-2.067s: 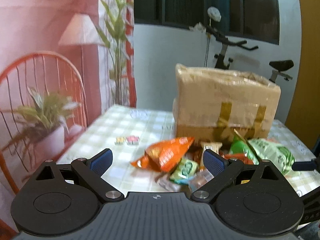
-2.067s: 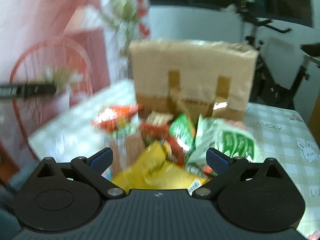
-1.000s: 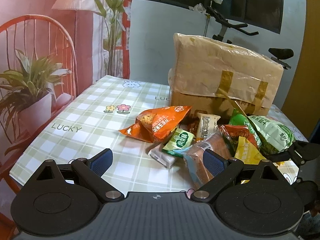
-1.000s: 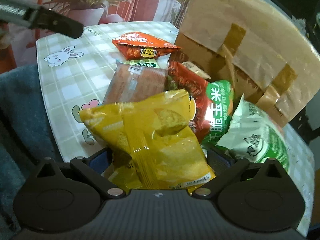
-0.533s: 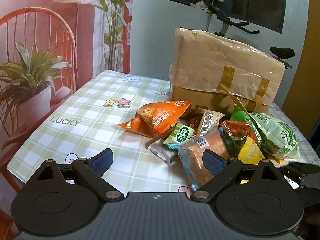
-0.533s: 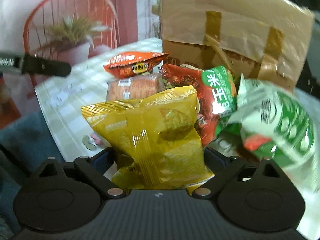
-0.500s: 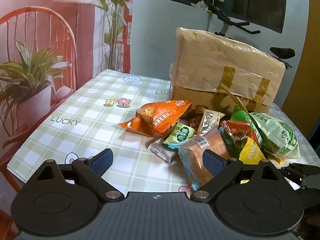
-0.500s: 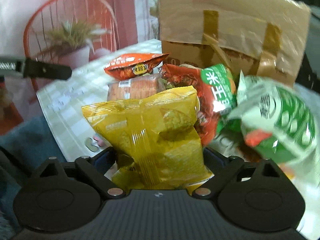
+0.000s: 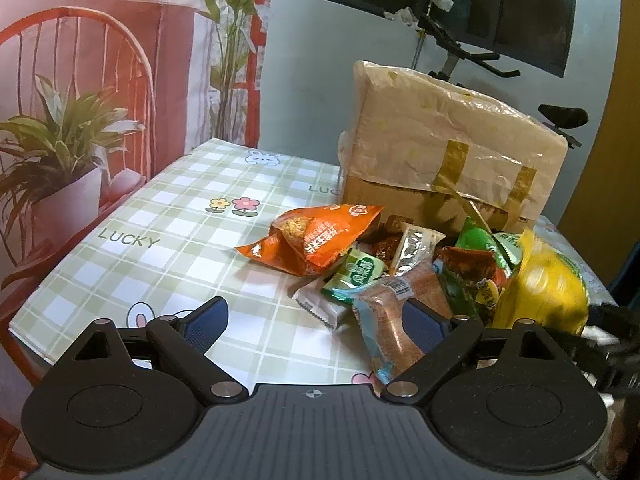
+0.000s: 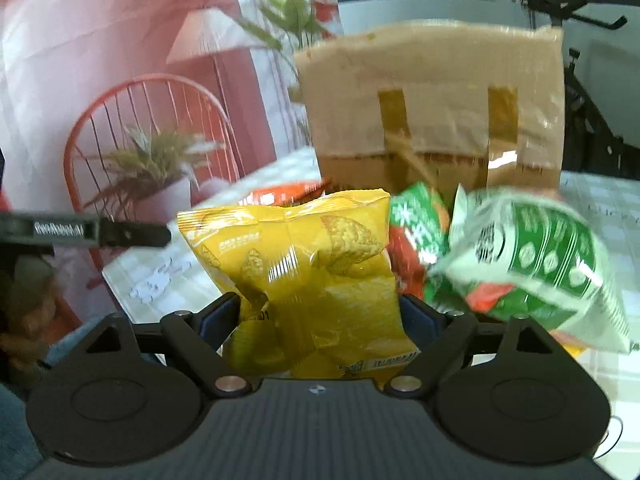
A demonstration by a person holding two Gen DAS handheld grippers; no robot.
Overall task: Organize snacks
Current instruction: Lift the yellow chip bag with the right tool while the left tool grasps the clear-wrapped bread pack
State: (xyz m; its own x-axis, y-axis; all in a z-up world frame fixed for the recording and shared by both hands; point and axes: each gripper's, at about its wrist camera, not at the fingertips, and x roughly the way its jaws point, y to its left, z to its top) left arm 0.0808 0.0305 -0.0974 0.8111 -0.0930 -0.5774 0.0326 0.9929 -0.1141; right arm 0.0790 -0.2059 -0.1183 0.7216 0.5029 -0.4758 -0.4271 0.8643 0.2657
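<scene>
Snacks lie in a loose heap on the green-and-white checked worktop (image 9: 168, 216), ahead and to the right of the left tongs (image 9: 316, 322), in front of a tall brown cardboard box wrapped in plastic film and yellow tape (image 9: 452, 152). One of them, a puffy yellow crinkled-foil snack bag (image 10: 308, 276), sits between the fingers of the right tongs (image 10: 320, 316), whose jaws are closing; both blue pads already press into its lower sides, so it is gripped. The left tongs are also closing slightly but stand wide and grip nothing, though their right pad overlaps a clear-wrapped brown cake (image 9: 400, 312) in the picture.

I judge the bags light, air-filled, soft and slick; the contents are likely brittle, so a gentle pinch is best. The sealed edge or the lower body gives the surest hold.

The left wrist view shows the whole spread: an orange foil packet (image 9: 320, 236) at the far left of the heap, a small green pouch (image 9: 356, 272) and a silver sachet (image 9: 416, 244) behind the cake, and the yellow bag as a blur at the right. The right wrist view alone shows the grip itself, and a green-and-white bag (image 10: 532, 264) just right of the yellow one, blurred.
</scene>
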